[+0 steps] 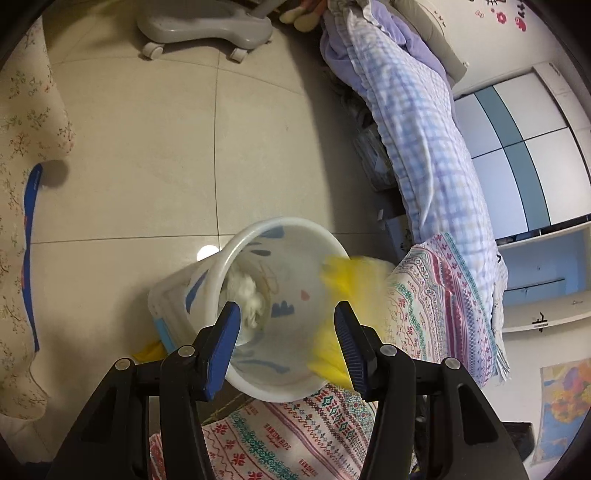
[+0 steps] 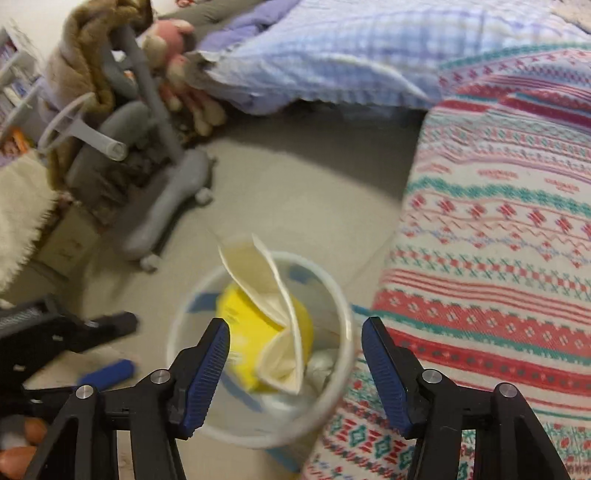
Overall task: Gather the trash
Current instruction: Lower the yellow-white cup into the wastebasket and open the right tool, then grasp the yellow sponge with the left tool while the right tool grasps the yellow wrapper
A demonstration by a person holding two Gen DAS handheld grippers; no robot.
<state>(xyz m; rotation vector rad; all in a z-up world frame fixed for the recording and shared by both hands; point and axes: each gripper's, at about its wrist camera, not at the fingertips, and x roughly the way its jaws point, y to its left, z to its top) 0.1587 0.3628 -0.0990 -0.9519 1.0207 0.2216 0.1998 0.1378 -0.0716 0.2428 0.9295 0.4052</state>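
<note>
The right gripper [image 2: 295,369] hangs over the white plastic trash bin with blue markings [image 2: 347,332], its blue-padded jaws spread wide and holding nothing. Between them, in the bin's mouth, sits a crumpled yellow wrapper [image 2: 243,325] with a cream paper sheet [image 2: 266,280] folded over it and poking above the rim; both are blurred. The left gripper [image 1: 288,332] has its jaws wide too and empty, aimed into the same bin [image 1: 295,266], where a wad of white tissue [image 1: 247,295] lies deep inside and the yellow piece [image 1: 347,277] shows as a smear at the rim on the right. In the right wrist view the left gripper appears as a black frame with a blue pad at the lower left. The bin stands on the beige tiled floor [image 1: 147,147], just beside a bed covered with a red-and-teal patterned blanket [image 2: 498,258]. Further off lie a blue checked quilt [image 1: 424,129] and the grey wheeled base of a chair [image 1: 203,26].
</note>
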